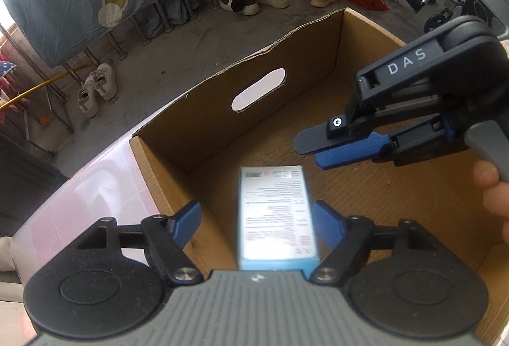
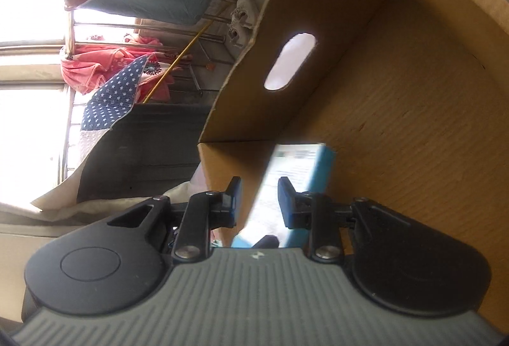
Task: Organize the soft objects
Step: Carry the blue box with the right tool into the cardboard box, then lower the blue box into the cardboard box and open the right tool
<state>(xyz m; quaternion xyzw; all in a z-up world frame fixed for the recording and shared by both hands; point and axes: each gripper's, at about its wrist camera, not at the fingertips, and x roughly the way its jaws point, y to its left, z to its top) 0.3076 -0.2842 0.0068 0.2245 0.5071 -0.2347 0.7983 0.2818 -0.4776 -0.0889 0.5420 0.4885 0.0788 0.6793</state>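
The left gripper [image 1: 257,218] is held spread wide and pointed steeply down into an open cardboard carton [image 1: 241,66]. A light-blue printed pack [image 1: 276,215] is seen lengthwise between its blue pads [image 1: 187,223]. A clear gap is left on one side and the other pad is just beside the pack's edge, so no squeeze is shown. The pack is placed inside the carton, by the near wall and towards the near-left corner. Whether it is already resting on the carton's floor cannot be told.

The right gripper [image 1: 307,154] is held over the carton's right half, gripped by a hand [image 1: 493,193]. Its jaws are drawn close together with a narrow slit left, and nothing is pinched between them. Beyond both, the far wall with its oval handle cut-out [image 1: 258,90] is seen.

The step in hand is judged to be the release of the pack into the carton. Next, the left gripper would need to be lifted straight clear without catching the pack, and another soft item would need to be sought outside the carton.
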